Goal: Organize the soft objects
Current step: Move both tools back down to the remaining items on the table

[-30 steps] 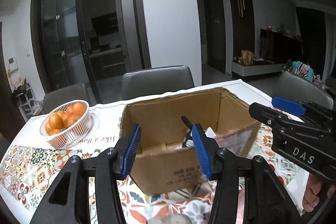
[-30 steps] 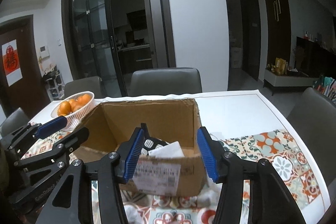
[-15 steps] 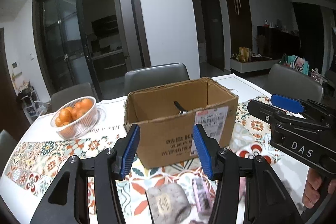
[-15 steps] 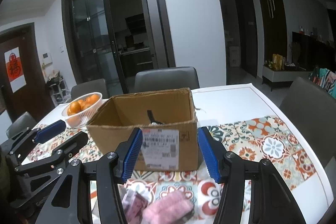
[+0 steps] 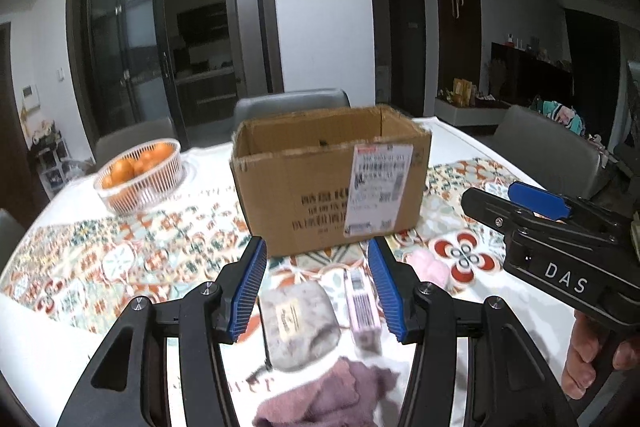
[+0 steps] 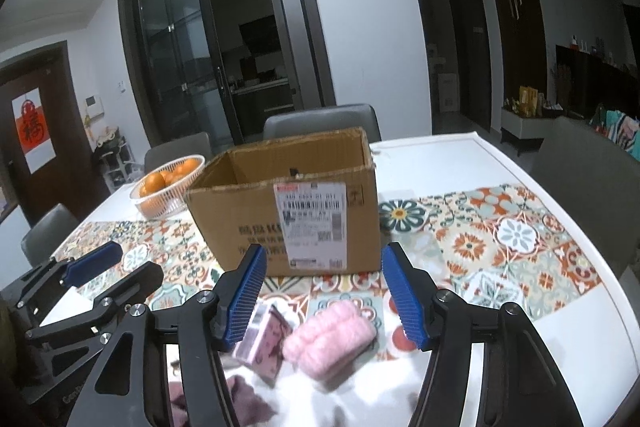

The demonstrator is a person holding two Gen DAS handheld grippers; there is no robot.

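At nine o'clock on the white table (image 5: 48,355), which is partly covered by a patterned floral cloth (image 5: 120,251), stands a white ribbed basket (image 5: 140,179) filled with oranges (image 5: 132,163).

The left gripper (image 5: 316,291) holds its blue-padded jaws moderately apart with nothing clamped. Framed between them in the left wrist view lies a grey speckled rolled cloth with a paper label (image 5: 298,323), its long axis running from six to twelve o'clock. Just beside it, toward three o'clock, lies a narrow pink packet (image 5: 362,305), long axis also toward twelve. At six o'clock a crumpled mauve cloth (image 5: 332,395) is bunched up.

At twelve o'clock sits the open brown cardboard box with a white shipping label (image 5: 332,183); a small dark item shows just above its near rim, too little to tell what.

The right gripper (image 6: 324,295) has just been opening its jaws; they stand fairly wide, and grip nothing. Between them in the right wrist view rests a fluffy pink rolled towel (image 6: 330,341), long axis running from eight to two o'clock, touching the pink packet on its nine o'clock side. A hand (image 5: 592,359) grips the right gripper's handle at four o'clock.
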